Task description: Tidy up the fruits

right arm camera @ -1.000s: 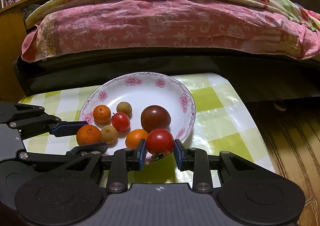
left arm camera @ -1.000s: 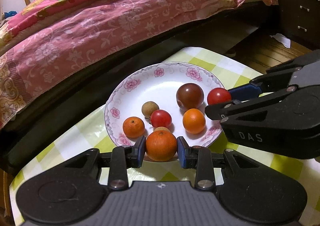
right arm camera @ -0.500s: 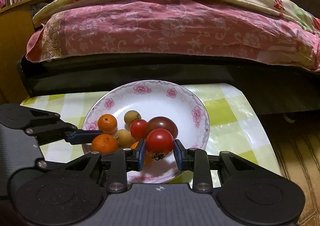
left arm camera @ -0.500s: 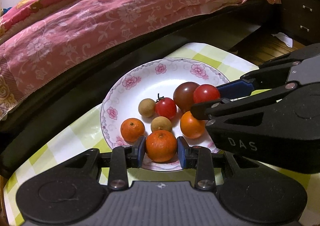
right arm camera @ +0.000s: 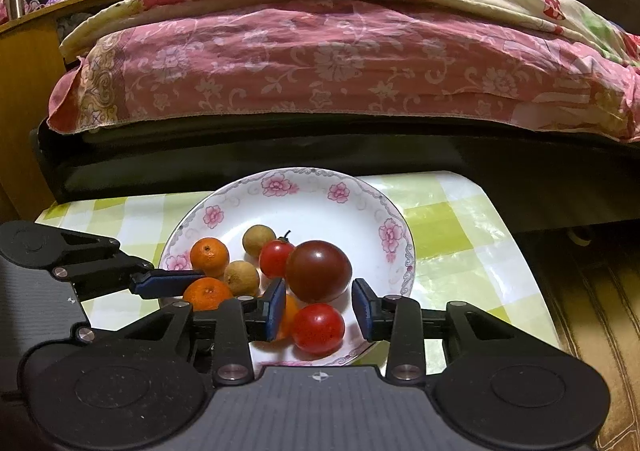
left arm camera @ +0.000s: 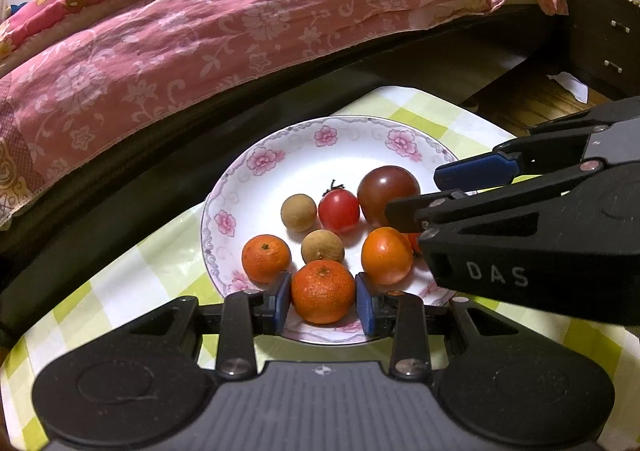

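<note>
A white flowered plate (left arm camera: 248, 171) (right arm camera: 360, 187) holds several fruits: a dark tomato (left arm camera: 388, 193) (right arm camera: 318, 271), a small red tomato (left arm camera: 339, 210), two brown longans (left arm camera: 298, 212), a mandarin (left arm camera: 266, 257) and an orange fruit (left arm camera: 386, 255). My left gripper (left arm camera: 323, 305) is shut on another mandarin (left arm camera: 323, 291) (right arm camera: 206, 293) at the plate's near rim. The jaws of my right gripper (right arm camera: 319, 309) (left arm camera: 436, 191) are opening. A red tomato (right arm camera: 318, 328) lies on the plate between its pads, touching neither. In the left wrist view the right gripper hides most of that tomato.
The plate sits on a green-and-white checked tablecloth (right arm camera: 452, 219) whose far edge runs just behind it. A bed with a pink flowered quilt (right arm camera: 320, 63) stands close behind the table. A dark cabinet (left arm camera: 600, 35) and a wooden floor (right arm camera: 592, 291) lie to the right.
The right gripper has moved over the plate and its jaws have spread, leaving the red tomato lying on the plate. The left gripper still grips its mandarin, now over the plate's near rim.
</note>
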A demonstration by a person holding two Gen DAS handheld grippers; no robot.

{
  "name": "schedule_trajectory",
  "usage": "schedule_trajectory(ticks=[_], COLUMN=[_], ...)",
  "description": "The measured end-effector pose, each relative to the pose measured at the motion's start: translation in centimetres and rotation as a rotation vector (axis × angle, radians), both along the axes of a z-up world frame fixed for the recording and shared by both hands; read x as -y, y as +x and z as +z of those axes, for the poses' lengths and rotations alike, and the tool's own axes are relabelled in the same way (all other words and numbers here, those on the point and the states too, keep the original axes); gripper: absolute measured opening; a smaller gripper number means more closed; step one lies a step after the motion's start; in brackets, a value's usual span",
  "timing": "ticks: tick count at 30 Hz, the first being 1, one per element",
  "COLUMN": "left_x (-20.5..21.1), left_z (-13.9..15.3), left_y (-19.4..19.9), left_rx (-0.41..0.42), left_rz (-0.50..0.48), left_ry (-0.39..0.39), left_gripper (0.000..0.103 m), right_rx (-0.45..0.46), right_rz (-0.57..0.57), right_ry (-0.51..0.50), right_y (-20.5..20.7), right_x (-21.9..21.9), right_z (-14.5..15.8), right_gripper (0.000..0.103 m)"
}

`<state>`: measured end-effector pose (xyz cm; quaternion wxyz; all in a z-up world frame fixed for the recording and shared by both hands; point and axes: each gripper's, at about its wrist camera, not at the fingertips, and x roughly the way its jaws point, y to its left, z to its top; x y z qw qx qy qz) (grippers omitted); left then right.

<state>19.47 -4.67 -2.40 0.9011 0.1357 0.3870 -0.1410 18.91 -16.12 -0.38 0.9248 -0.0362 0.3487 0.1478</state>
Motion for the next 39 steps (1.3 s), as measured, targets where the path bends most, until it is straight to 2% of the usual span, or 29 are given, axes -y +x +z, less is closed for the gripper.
schedule_trajectory(ticks=[30, 39], left_x=[-2.2, -2.3], left_z=[2.9, 3.7], left_y=[-1.5, -3.4], left_rx=[0.06, 0.09], left_rz=[0.072, 0.098], left_ry=[-0.054, -0.049], left_gripper=[0.057, 0.069], right_rx=[0.026, 0.02], right_rz=[-0.093, -0.098], right_ry=[0.07, 0.066], right_y=[-0.9, -2.5], right_x=[2.2, 2.2], right_z=[2.2, 2.6], right_gripper=[0.034, 0.034])
